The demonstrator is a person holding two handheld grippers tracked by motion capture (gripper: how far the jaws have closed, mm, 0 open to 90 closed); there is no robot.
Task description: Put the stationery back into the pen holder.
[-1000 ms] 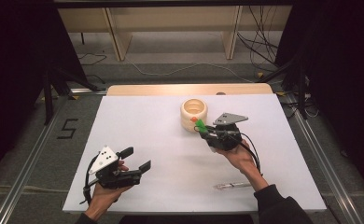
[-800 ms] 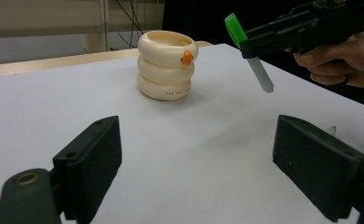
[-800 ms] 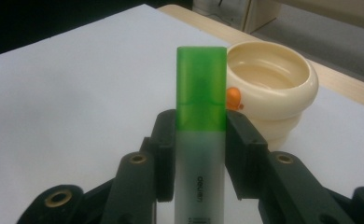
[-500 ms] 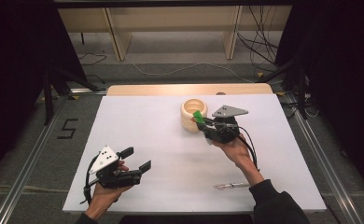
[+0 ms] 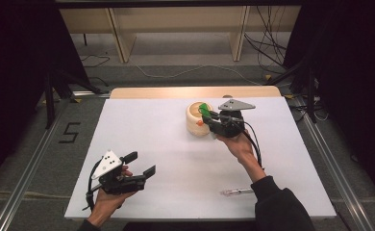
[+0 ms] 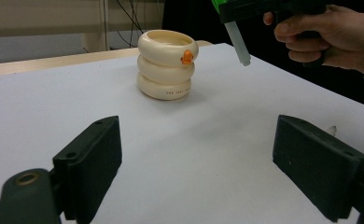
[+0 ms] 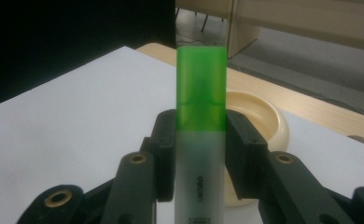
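My right gripper (image 7: 201, 133) is shut on a highlighter (image 7: 201, 98) with a green cap and a frosted white barrel, both pads pressing its sides. The high view has that gripper (image 5: 208, 115) raised right beside a cream ringed cup (image 5: 195, 122), with the green cap (image 5: 204, 109) over the cup's right rim. The cup (image 6: 166, 65) stands upright and bears a small orange mark. At the table's front left, my left gripper (image 5: 142, 162) is open with nothing between its jaws, which point toward the cup. The left gripper view has the highlighter (image 6: 236, 32) hanging above the table.
A clear pen (image 5: 236, 192) lies on the white tabletop (image 5: 176, 159) near my right forearm. A wooden strip (image 5: 152, 92) runs along the table's far edge. Beyond it are shelf legs and cables on the floor.
My right gripper has carried the highlighter a little up and toward the cup, so the green cap now reaches over its rim. The left gripper has stayed put.
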